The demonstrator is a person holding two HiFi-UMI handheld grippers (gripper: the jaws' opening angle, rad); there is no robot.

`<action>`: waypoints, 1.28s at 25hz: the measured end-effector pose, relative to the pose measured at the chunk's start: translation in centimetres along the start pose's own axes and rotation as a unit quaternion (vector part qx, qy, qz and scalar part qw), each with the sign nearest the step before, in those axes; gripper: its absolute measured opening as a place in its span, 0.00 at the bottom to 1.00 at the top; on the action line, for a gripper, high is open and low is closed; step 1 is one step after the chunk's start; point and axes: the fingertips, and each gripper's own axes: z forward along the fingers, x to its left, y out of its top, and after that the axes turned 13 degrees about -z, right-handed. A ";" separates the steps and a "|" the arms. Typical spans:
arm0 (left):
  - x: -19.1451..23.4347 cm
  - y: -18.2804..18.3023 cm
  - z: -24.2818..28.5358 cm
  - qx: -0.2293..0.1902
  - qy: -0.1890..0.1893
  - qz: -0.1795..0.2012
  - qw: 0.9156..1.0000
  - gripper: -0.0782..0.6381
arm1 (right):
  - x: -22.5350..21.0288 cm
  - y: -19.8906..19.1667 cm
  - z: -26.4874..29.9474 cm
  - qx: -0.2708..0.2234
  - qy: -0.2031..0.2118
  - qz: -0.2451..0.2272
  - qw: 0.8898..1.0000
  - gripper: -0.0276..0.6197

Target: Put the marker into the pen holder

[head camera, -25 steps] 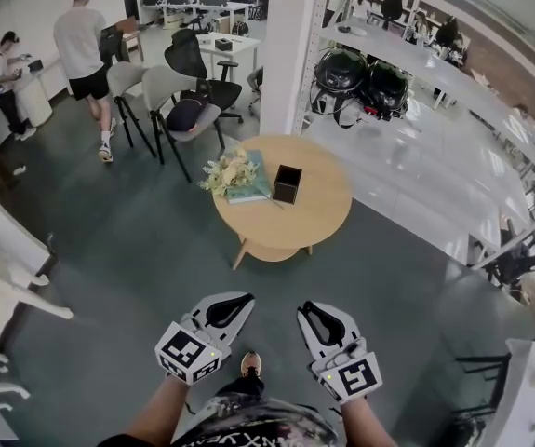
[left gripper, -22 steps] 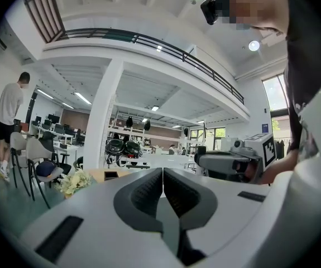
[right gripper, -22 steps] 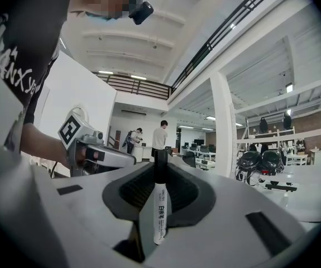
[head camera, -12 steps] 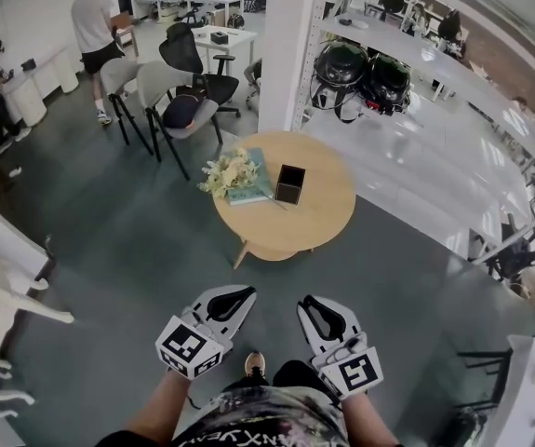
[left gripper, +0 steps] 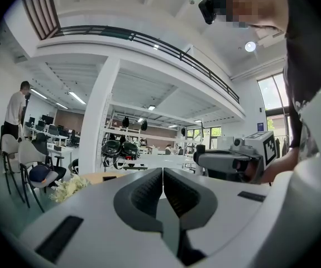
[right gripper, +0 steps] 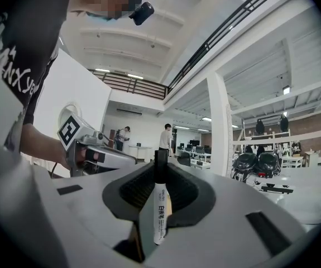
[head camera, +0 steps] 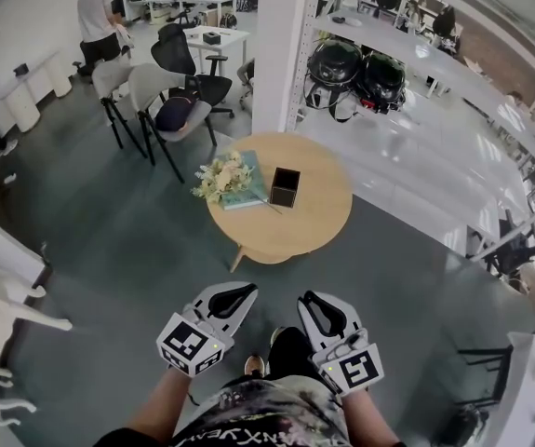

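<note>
A black square pen holder (head camera: 285, 186) stands on the round wooden table (head camera: 323, 222) some way ahead of me. The marker (right gripper: 160, 205), white-bodied with a black cap, stands upright between the pads of my right gripper (right gripper: 161, 169), which is shut on it. In the head view that right gripper (head camera: 312, 304) is held low near my body, well short of the table. My left gripper (head camera: 237, 295) hangs beside it. Seen in the left gripper view, the left gripper (left gripper: 163, 175) has its jaws together with nothing between them.
A bunch of pale flowers (head camera: 219, 175) lies on a teal book (head camera: 249, 182) left of the holder. Chairs (head camera: 169, 101) stand beyond the table to the left, with a white pillar (head camera: 281, 45) and a shelf of helmets (head camera: 355, 68) behind. Grey floor (head camera: 137, 250) separates me from the table.
My dark-trousered leg has stepped forward between the grippers. The person at the back left has walked further away. Both grippers keep their pose and the marker stays gripped.
</note>
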 end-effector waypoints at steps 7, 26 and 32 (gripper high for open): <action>2.8 0.3 2.2 0.002 0.002 0.004 1.000 0.14 | -1.6 -1.4 2.5 -0.004 -0.001 0.004 1.000 0.14; 11.0 2.4 9.7 0.017 0.022 -0.002 1.000 0.14 | -9.0 -4.6 11.4 -0.007 0.020 0.022 1.000 0.14; 13.7 3.4 12.6 0.023 0.031 -0.010 0.999 0.14 | -11.9 -5.2 14.6 -0.005 0.033 0.027 0.999 0.14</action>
